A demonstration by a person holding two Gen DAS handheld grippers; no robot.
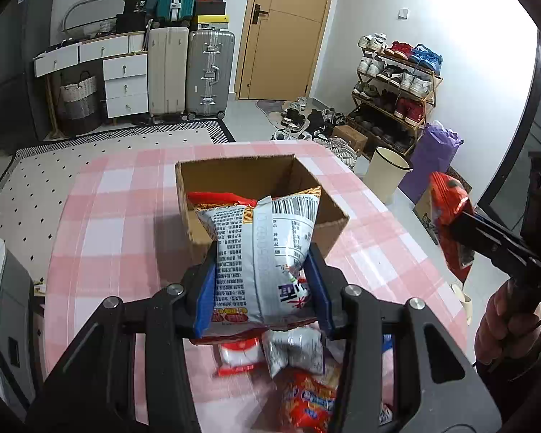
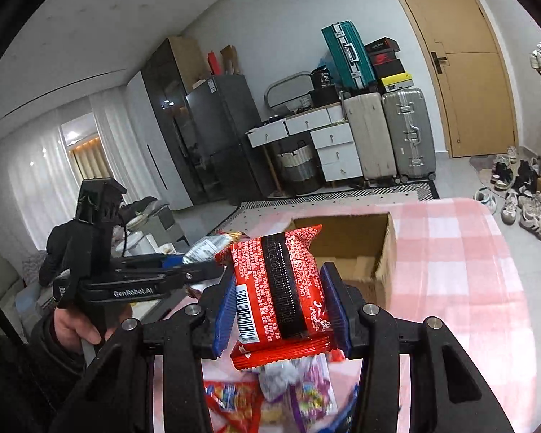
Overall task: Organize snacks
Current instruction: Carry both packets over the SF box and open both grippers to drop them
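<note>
Behind left tool (image 1: 263, 281) clamping silver packet (image 1: 259, 252), box (image 1: 234, 173) half-hidden; right tool (image 2: 281, 310) grips red packet (image 2: 281, 288).

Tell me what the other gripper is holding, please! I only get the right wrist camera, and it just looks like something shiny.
Observer: The left gripper is shut on a silver packet with black print and a barcode.
Operator: Is the box empty? I can't see the bottom.
Observer: No. In the left wrist view, a red and yellow packet lies inside the cardboard box.
Operator: What's on the floor past the table?
Observer: A cream bin stands beside the table, with a purple bag behind it.
</note>
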